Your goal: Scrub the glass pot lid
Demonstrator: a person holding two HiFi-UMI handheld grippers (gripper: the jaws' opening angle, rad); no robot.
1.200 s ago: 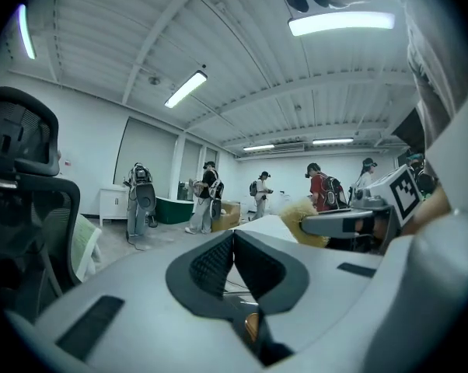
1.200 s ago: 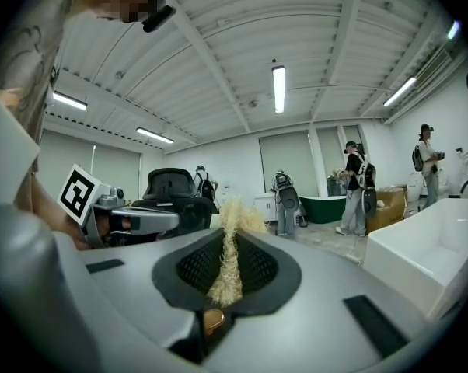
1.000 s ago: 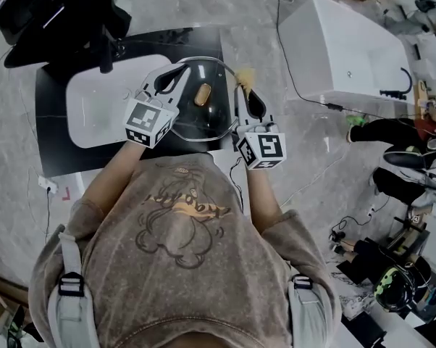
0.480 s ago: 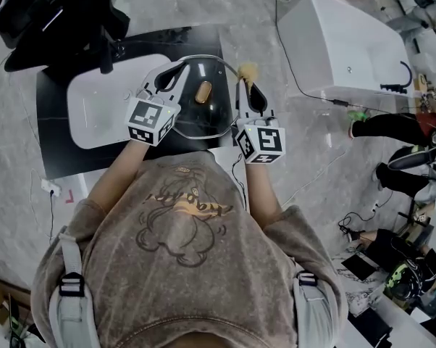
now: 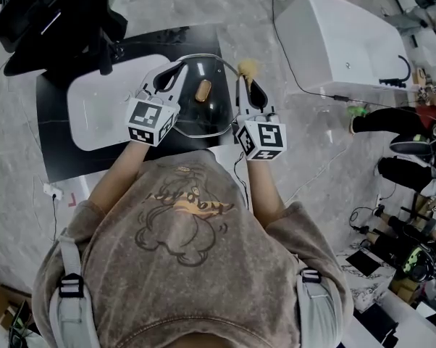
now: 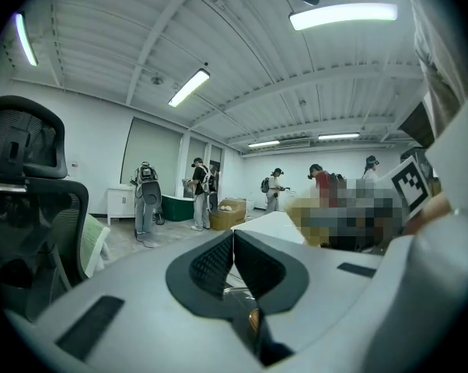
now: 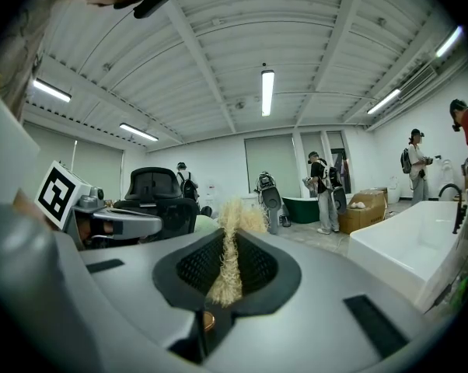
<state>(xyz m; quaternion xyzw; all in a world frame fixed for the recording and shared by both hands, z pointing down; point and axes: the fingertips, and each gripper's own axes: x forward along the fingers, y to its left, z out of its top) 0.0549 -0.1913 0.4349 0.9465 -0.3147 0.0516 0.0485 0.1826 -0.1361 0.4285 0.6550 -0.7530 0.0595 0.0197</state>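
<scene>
The glass pot lid [image 5: 203, 119] with a tan knob [image 5: 203, 90] is held over the black counter between both grippers. My left gripper [image 5: 181, 68] is shut on the lid's upper-left rim. In the left gripper view its pads [image 6: 215, 261] meet, with glass and the knob [image 6: 253, 318] just below. My right gripper [image 5: 241, 81] is shut on a straw-coloured fibrous scrubber [image 5: 248, 67] at the lid's right rim. In the right gripper view the scrubber [image 7: 227, 274] stands pinched between the pads of the right gripper [image 7: 231, 239].
A white basin [image 5: 95, 111] sits in the black counter [image 5: 59, 147] left of the lid. A black office chair [image 5: 51, 17] stands behind it. A white bathtub [image 5: 341, 46] lies to the right, with a cable on the floor. Several people stand far off.
The scrubber in the right gripper has shifted slightly up along the lid's right rim. The left gripper and the lid have stayed put.
</scene>
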